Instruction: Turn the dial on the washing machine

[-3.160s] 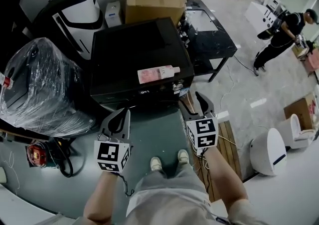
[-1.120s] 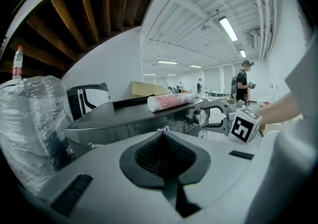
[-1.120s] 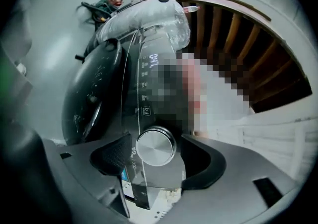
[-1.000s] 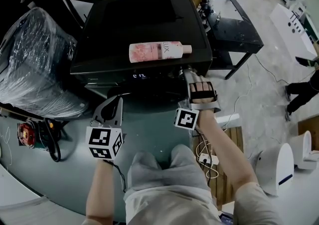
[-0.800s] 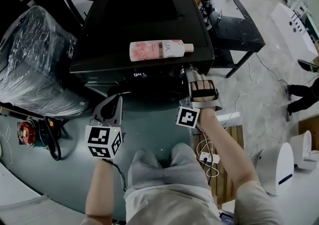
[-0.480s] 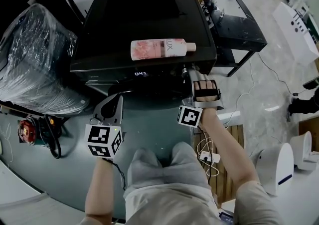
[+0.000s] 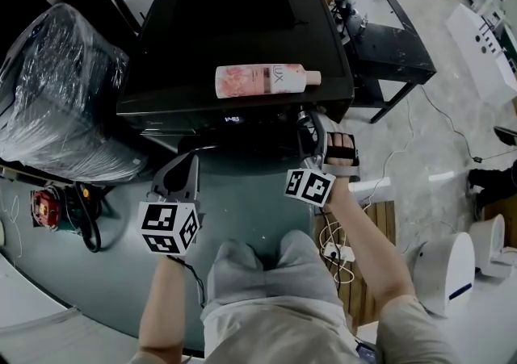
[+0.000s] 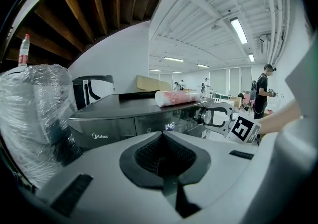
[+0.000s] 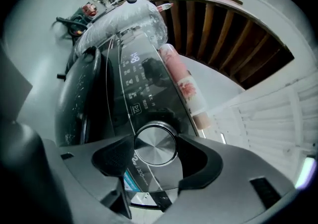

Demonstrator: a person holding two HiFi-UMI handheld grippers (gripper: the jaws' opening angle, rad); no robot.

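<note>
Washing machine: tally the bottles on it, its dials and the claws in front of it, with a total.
pink bottle: 1
dial: 1
claws: 2, left claw shut, right claw just closed on the dial
Total: 4

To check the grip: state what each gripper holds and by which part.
Right gripper, jaws having just closed in, grips the dial by its rim, opposite sides. Left gripper, shut, holds nothing.

I see a glossy black washing machine (image 7: 234,31), a brushed silver dial (image 9: 156,143), and a pink flower-patterned bottle (image 7: 258,81).
</note>
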